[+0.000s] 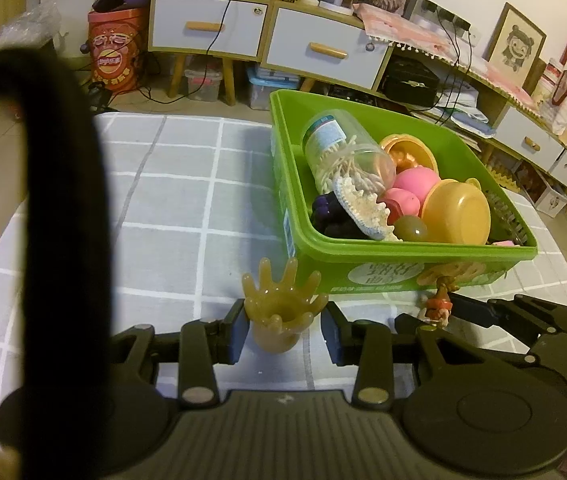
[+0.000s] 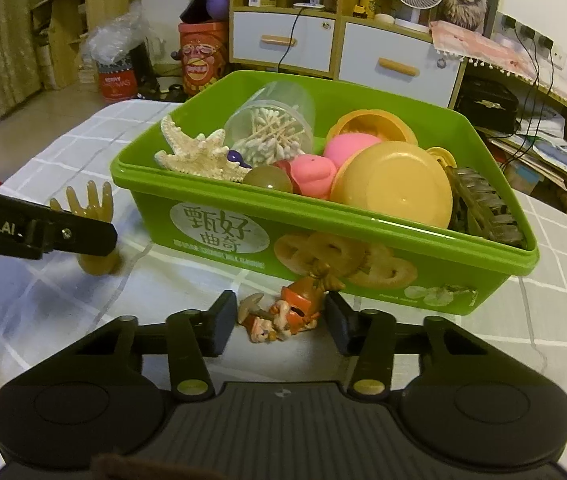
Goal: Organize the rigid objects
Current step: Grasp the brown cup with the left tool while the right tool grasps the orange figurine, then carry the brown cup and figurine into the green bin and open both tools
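Left wrist shows your left gripper (image 1: 285,330) spread wide around the amber hand toy (image 1: 283,304) beside the green bin (image 1: 403,258); your right gripper (image 2: 279,318) likewise straddles the figurine (image 2: 283,312). Centre each before squeezing.

The green box (image 2: 363,240) is glossy, smooth plastic. The amber toy hand (image 1: 283,304) looks translucent and rubbery. A matt checked cloth (image 1: 187,200) covers the worktop. The starfish (image 2: 199,152) looks rough and chalky; the yellow bowl (image 2: 395,184) is shiny plastic.
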A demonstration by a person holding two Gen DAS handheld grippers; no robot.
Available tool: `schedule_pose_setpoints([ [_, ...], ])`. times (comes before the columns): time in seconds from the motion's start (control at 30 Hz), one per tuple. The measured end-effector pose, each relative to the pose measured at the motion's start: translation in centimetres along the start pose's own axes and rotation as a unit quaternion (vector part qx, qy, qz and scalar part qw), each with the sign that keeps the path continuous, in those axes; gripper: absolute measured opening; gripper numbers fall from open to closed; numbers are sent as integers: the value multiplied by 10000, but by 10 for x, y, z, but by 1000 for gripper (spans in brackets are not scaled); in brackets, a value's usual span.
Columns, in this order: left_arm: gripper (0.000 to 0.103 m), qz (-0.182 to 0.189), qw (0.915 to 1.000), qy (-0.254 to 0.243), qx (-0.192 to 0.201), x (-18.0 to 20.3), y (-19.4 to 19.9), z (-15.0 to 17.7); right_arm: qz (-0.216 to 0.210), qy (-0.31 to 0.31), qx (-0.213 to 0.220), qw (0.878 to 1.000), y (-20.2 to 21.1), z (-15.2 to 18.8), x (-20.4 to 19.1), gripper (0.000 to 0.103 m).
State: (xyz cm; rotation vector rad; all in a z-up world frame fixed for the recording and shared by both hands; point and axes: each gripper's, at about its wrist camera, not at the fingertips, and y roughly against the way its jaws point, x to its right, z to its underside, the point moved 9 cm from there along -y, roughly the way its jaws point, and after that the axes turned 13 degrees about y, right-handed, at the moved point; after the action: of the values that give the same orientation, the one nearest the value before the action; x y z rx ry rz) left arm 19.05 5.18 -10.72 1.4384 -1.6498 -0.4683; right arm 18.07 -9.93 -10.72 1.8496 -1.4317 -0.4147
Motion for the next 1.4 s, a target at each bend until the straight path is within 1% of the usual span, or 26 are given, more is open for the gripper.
schedule_pose_setpoints([
  [0.47, 16, 148, 9998, -133, -11, 11, 9, 2, -175, -275, 18, 9995, 17, -2, 12, 50],
  [0.53, 16, 183, 9997, -172, -18, 14, 12, 2, -197, -387, -63, 9990, 20, -1, 17, 50],
  [0.63, 16, 248, 9995, -197, -16, 18, 17, 2, -288, -594, -72, 9978, 28, -1, 24, 50],
  [0.8, 16, 391, 9989, -246, 51, 30, 29, -1, -479, -932, 108, 9944, 45, -8, 37, 50],
  [1.0, 16, 653, 9975, -190, 203, 48, 44, -11, -575, -1356, 370, 9884, 57, -18, 57, 50],
  [1.17, 16, 885, 9953, -96, 385, 66, 49, -26, -554, -1707, 611, 9819, 59, -30, 79, 50],
  [1.27, 16, 971, 9942, -35, 470, 74, 45, -37, -579, -2042, 732, 9745, 55, -35, 93, 50],
  [1.4, 16, 1027, 9933, 48, 524, 82, 32, -49, -587, -2485, 756, 9639, 43, -34, 105, 50],
])
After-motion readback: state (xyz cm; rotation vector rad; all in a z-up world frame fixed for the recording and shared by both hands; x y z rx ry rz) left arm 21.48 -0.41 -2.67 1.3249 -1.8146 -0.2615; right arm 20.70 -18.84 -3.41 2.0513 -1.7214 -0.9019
